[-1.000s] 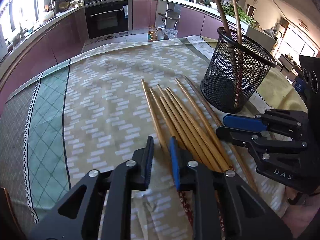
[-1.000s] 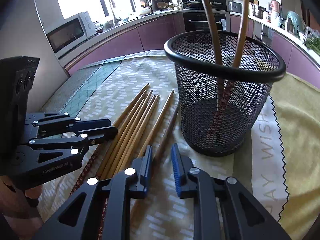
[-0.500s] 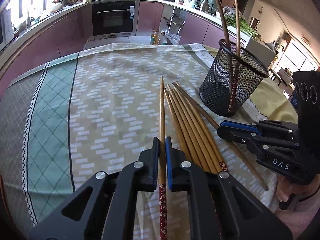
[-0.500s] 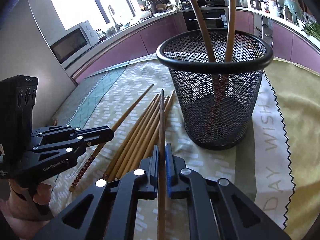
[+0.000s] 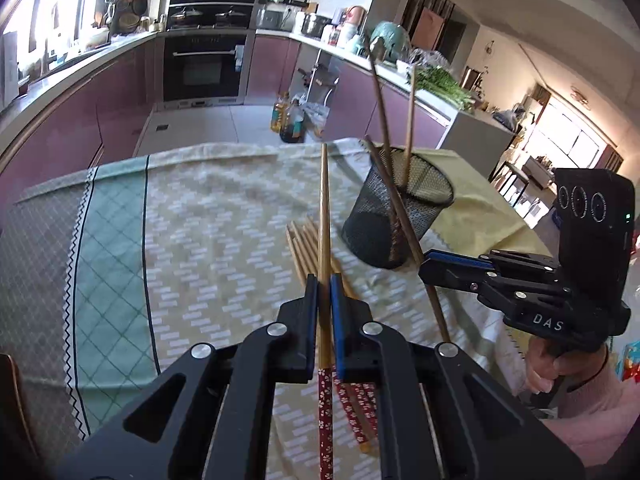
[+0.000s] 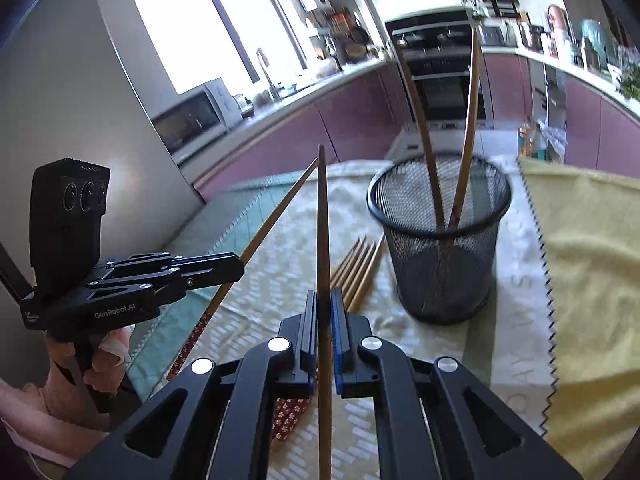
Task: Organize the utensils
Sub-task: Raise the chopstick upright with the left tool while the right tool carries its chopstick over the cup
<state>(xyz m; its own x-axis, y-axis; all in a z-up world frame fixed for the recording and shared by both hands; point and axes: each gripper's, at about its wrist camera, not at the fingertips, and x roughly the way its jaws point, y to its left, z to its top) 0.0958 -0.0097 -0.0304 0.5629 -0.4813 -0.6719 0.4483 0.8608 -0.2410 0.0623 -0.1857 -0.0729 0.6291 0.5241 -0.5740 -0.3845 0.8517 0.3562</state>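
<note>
Step in hand: transfer of chopsticks to the holder. The left gripper (image 5: pixel 325 292) has its fingers pinched on one long wooden chopstick with a red floral handle (image 5: pixel 324 216), which runs up the centre of the left wrist frame, clear of the cloth. The right gripper (image 6: pixel 325 308) likewise has its fingers pressed onto a second wooden chopstick (image 6: pixel 322 220), upright at centre frame.

The black wire-mesh cylindrical holder (image 6: pixel 440 264) stands right of centre, well apart from both tips, with two chopsticks already leaning inside it (image 6: pixel 464 120). The remaining bundle of wooden chopsticks (image 6: pixel 358 268) lies on the patterned beige and green cloth (image 5: pixel 200 240) covering the worktop, just beside the holder's base.

Next move, in my judgement: carry each stick over the rim, tip it handle-down and release.

Obstructions: the two leaning chopsticks cross the opening; the grippers work close together and the held sticks could clash. A yellow cloth (image 6: pixel 592 260) lies at right, clear of the path.
</note>
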